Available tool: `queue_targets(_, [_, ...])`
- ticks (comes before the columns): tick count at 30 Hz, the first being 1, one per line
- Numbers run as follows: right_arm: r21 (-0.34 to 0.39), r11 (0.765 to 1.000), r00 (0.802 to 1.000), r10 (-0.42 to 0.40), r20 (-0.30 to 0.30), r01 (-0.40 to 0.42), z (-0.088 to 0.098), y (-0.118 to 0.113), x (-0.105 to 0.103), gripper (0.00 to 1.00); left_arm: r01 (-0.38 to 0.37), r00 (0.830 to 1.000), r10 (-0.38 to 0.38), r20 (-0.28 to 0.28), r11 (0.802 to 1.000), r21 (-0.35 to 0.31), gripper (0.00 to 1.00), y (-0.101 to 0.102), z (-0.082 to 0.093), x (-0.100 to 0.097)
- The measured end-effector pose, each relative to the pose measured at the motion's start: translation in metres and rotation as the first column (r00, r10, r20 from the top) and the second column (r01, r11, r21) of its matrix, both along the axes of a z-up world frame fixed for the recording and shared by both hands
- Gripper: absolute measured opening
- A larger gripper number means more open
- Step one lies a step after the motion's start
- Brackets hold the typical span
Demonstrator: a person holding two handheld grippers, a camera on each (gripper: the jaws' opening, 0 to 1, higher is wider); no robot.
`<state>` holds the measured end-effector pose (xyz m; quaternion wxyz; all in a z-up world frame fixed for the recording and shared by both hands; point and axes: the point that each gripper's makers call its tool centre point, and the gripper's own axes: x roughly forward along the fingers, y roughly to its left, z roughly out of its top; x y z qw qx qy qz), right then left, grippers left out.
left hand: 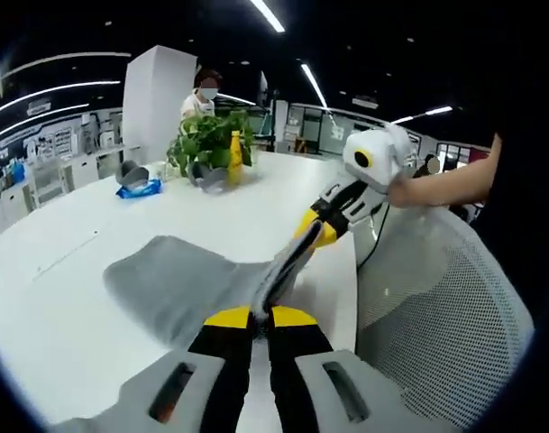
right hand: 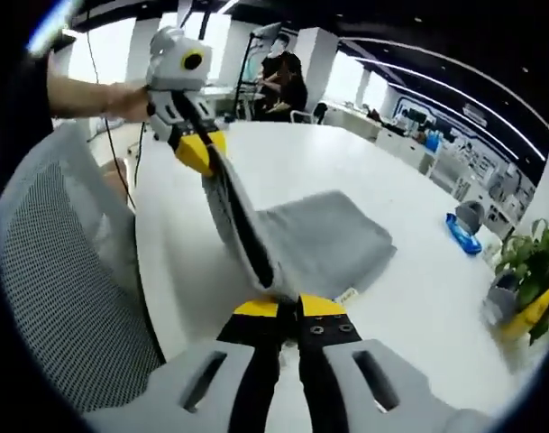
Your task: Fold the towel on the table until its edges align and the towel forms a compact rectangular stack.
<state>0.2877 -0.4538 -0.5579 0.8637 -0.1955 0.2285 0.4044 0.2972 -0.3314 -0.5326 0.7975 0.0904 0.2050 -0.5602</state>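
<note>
My left tool (left hand: 260, 317) and right tool (right hand: 289, 308) each clamp the grey towel's (right hand: 319, 239) edge, stretched taut above the white counter's (right hand: 283, 162) near edge.

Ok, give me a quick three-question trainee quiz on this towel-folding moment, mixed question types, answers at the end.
1. True or false: both grippers are shut on the towel.
2. What stands beside the plant on the table? A) yellow bottle B) red mug C) laptop
3. Fill in: the towel edge between the left gripper and the right gripper is lifted off the ____.

Key: 1 true. 2 A, the yellow bottle. 3 table.
</note>
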Motion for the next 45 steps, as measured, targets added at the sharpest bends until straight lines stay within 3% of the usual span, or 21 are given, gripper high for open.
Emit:
queue_targets(7, [0.131,0.991,1.0,-0.019,-0.001,0.019,0.018,0.001,0.002,0.02,-0.013,1.0,0.013,0.003,0.998,-0.064,0.06,0.0,0.019,0.001])
queue_targets(13, [0.3,0.953,0.999,-0.04,-0.021,0.045,0.042,0.0,0.003,0.02,-0.026,0.999,0.022,-0.03,0.986,-0.165,0.06,-0.001,0.036,-0.004])
queue_targets(16, [0.329,0.943,0.999,-0.037,-0.019,0.041,0.051,-0.001,0.001,0.02,-0.03,0.999,0.024,-0.033,0.981,-0.191,0.06,-0.001,0.045,-0.005])
queue_targets(26, [0.33,0.944,1.0,0.009,-0.008,-0.006,0.07,0.001,-0.012,0.02,-0.006,1.0,0.009,0.013,0.978,-0.209,0.06,-0.003,0.071,-0.015])
queue_targets(31, [0.33,0.943,0.999,0.043,0.007,-0.043,0.085,0.003,-0.021,0.02,0.005,1.0,-0.002,0.014,0.969,-0.247,0.06,-0.001,0.091,-0.021])
queue_targets(37, [0.35,0.934,0.997,0.068,0.025,-0.073,0.103,0.004,-0.028,0.02,0.012,1.0,-0.017,-0.015,0.96,-0.28,0.06,0.0,0.111,-0.029])
queue_targets(45, [0.42,0.902,0.995,0.097,0.026,-0.099,0.123,0.007,-0.04,0.02,0.054,0.997,-0.066,-0.027,0.94,-0.336,0.06,0.001,0.131,-0.045])
